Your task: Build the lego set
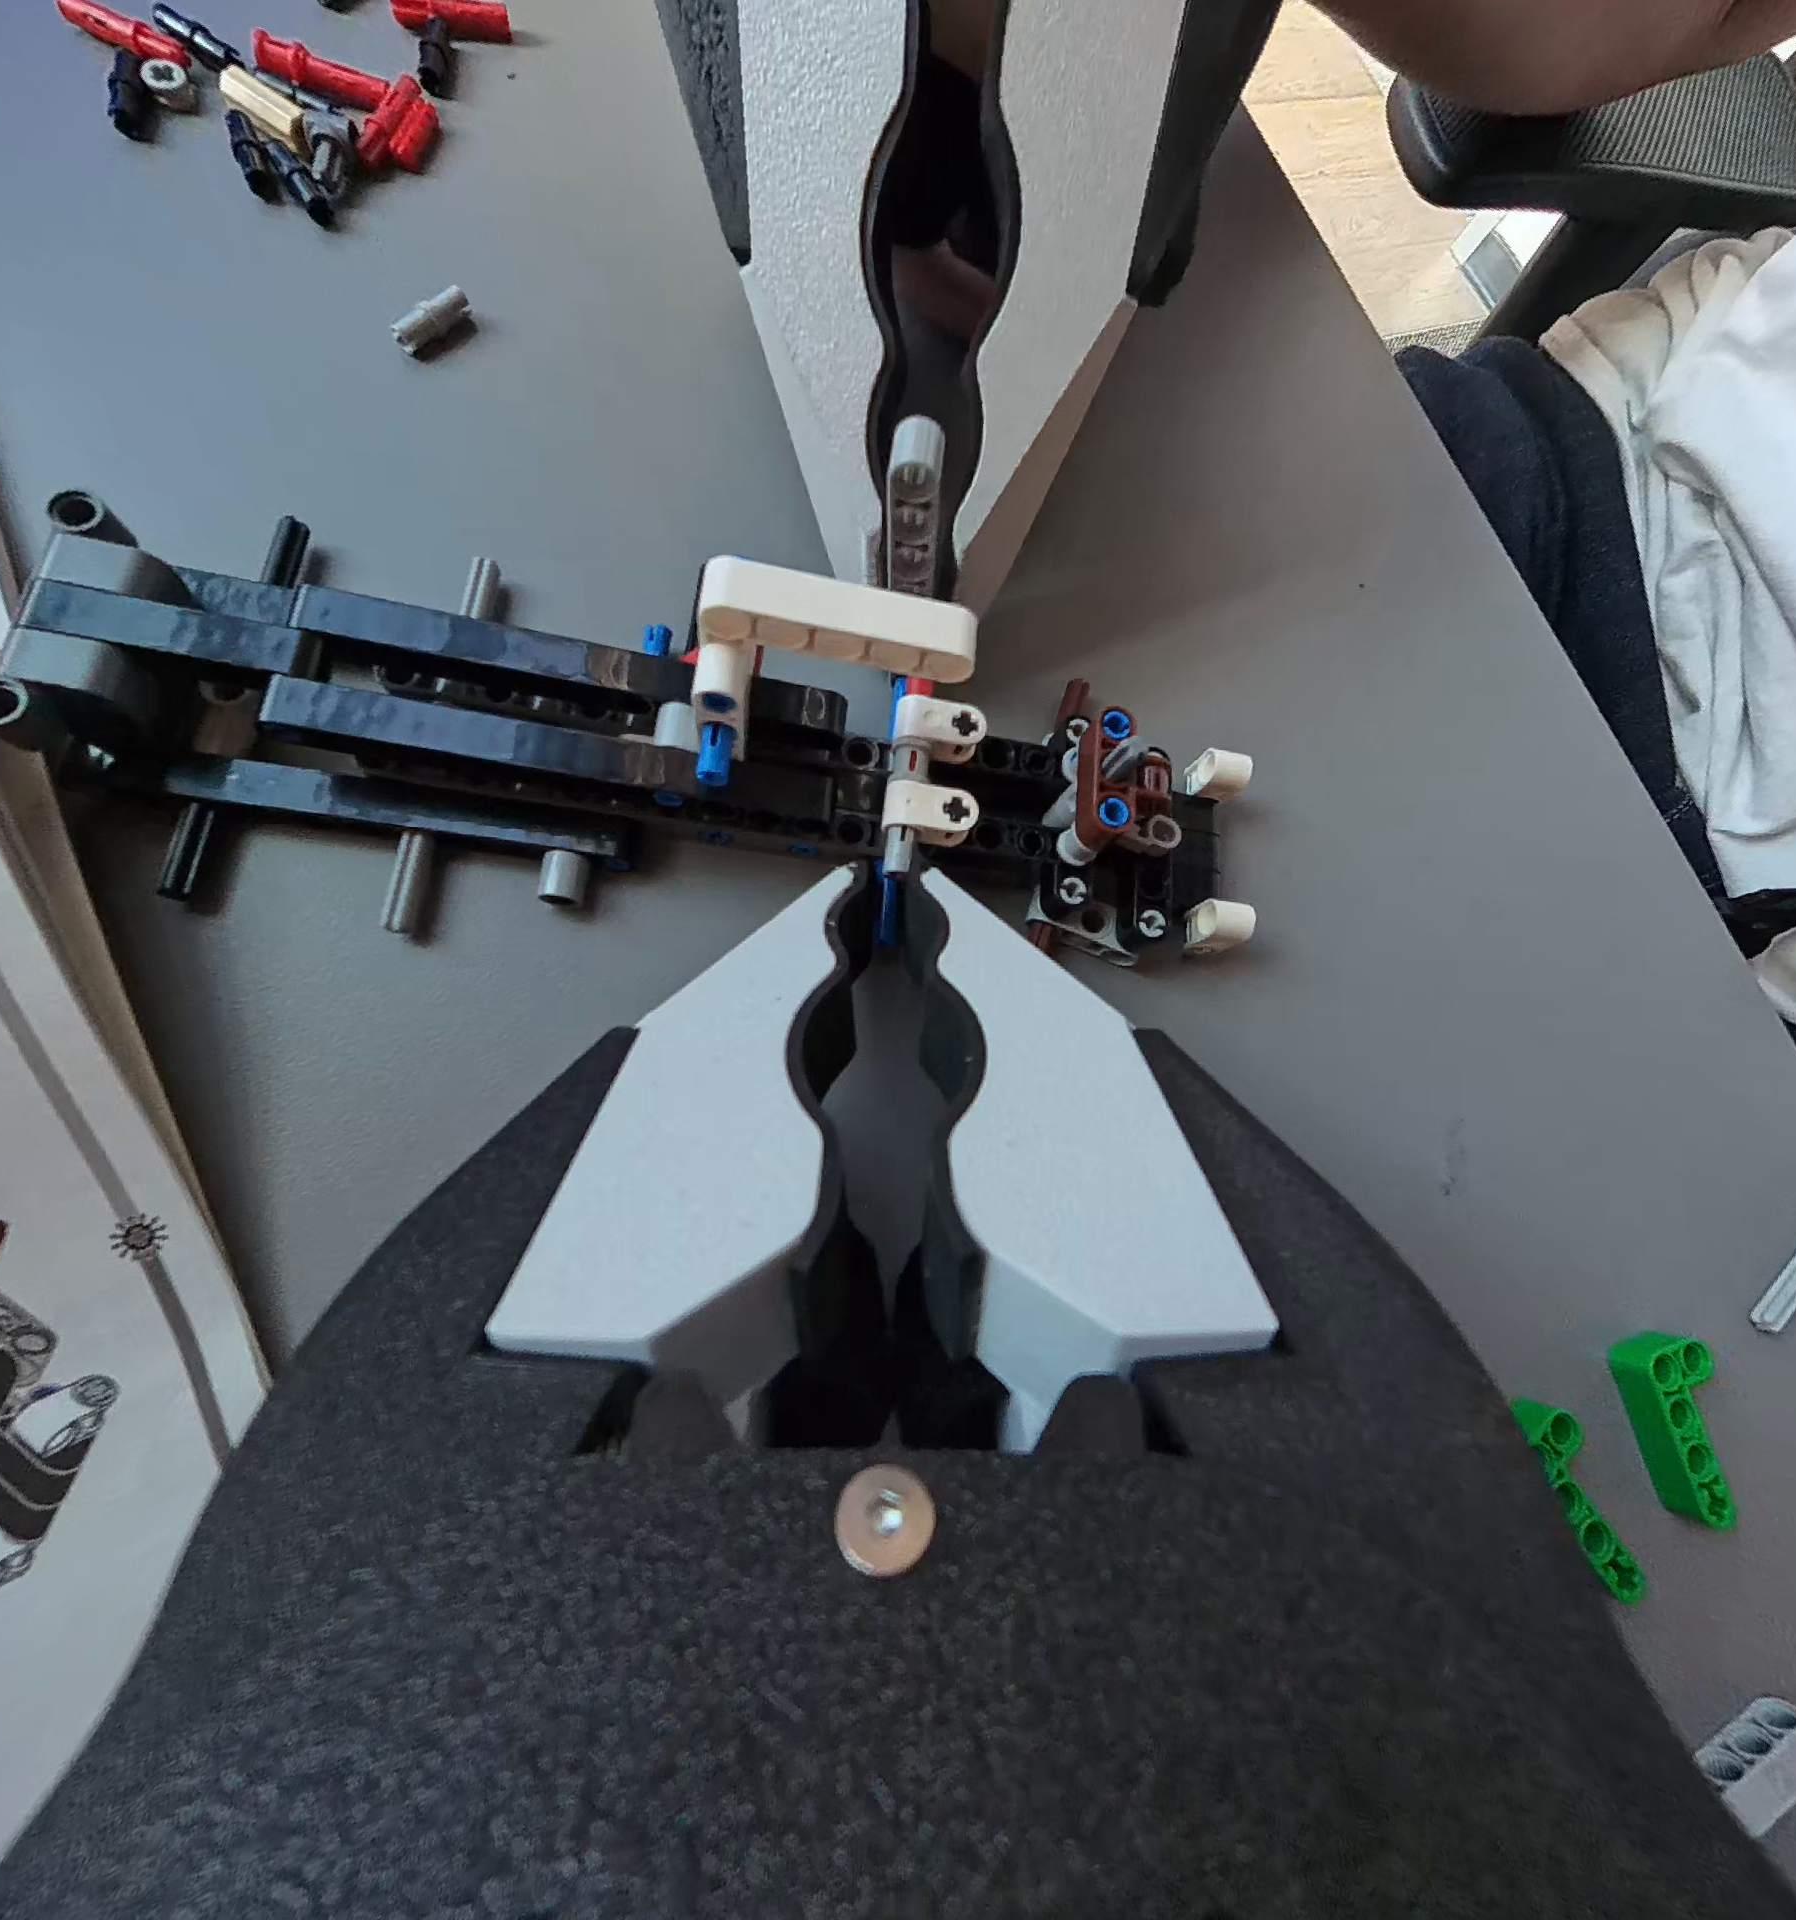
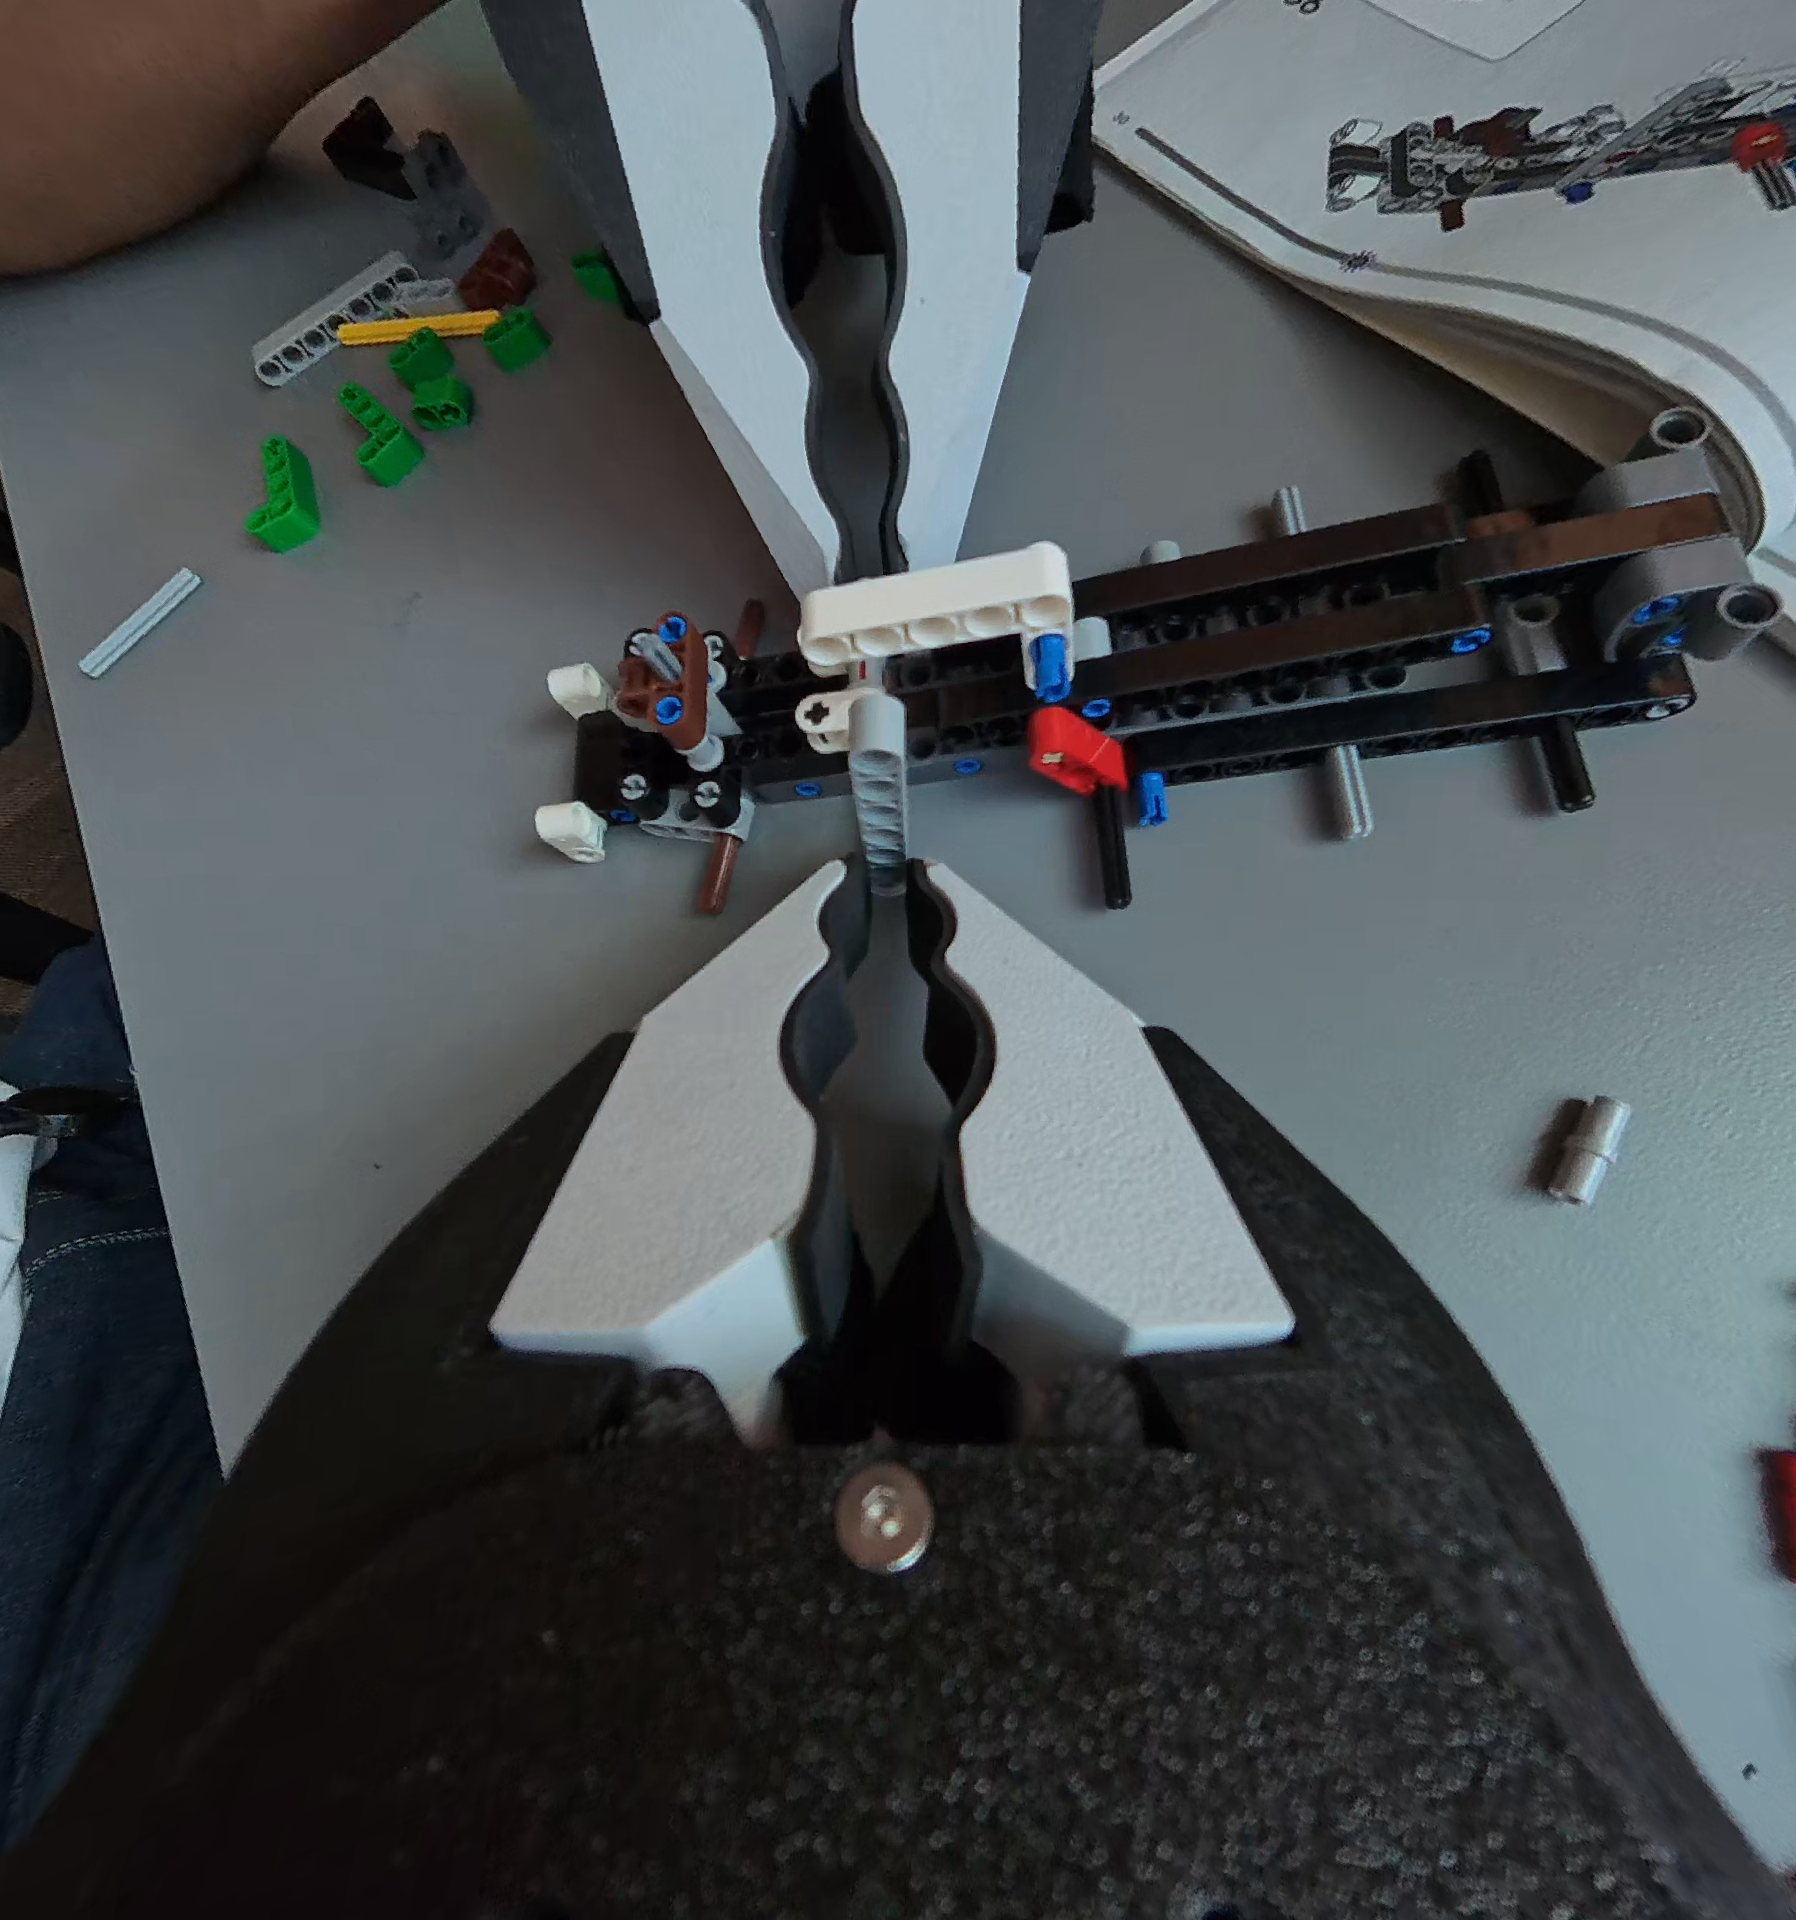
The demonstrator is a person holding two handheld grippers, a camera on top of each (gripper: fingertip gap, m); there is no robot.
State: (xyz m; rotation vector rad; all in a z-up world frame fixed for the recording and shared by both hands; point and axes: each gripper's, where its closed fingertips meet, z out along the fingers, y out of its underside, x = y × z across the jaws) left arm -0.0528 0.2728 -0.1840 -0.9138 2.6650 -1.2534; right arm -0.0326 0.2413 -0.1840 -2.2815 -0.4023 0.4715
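left hand-held gripper [image 1: 889,883] pinching blue pin [image 1: 886,909], green beams [image 1: 1671,1429] nearby

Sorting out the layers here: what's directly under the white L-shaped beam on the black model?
Under the white L-shaped beam sit the model's black beams, a blue pin below its short leg, and a red-marked grey rod. How the rod joins the beam is covered.

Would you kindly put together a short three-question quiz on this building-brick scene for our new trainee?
1. True or false: the right gripper is closed on a light grey beam.
2. What colour is the thin pin between the left gripper's fingertips?
3. Which loose pieces lie beside the left gripper's body: A) green angle pieces, B) yellow wheels, C) orange plates?

Key: 1 true; 2 blue; 3 A.
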